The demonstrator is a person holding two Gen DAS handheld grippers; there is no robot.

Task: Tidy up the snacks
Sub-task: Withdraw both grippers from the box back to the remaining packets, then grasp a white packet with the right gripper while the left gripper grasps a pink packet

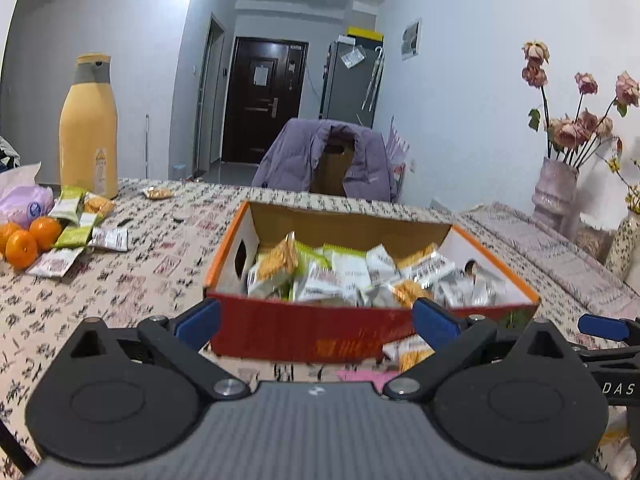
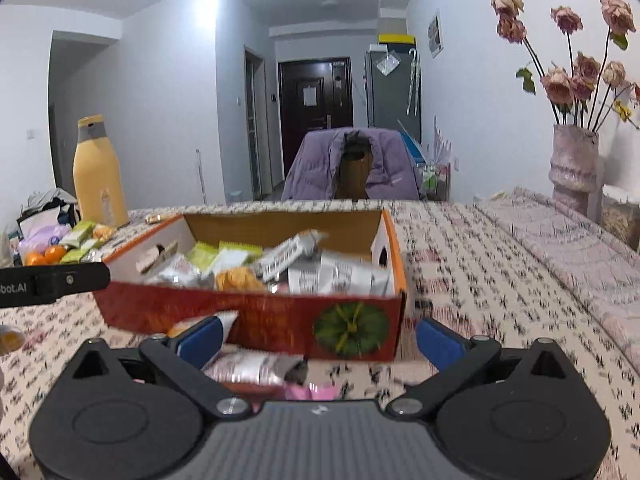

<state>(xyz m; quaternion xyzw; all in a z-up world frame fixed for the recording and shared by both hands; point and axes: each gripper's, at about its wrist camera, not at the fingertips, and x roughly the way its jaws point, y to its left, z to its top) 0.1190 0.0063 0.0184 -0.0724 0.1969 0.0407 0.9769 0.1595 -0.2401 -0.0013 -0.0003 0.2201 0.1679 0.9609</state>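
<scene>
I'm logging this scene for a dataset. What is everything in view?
box: one, red and orange, table centre, holding snack packets
loose packets: several, green, white and orange, table's far left
oranges: at least three, beside those packets
bottle: one, yellow, far left
near packets: a few, in front of the box
vase: one, pink, with dried roses, right
jacket: one, purple, on a chair
left gripper: open
right gripper: open

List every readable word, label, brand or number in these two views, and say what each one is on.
"DAS": white letters on the right gripper's black arm, cut off at the left wrist view's edge.
"bot.AI": on the left gripper's black arm, cut off at the right wrist view's edge.
Too blurred to read: red box front print, snack packets, yellow bottle label, paper on the door.
</scene>
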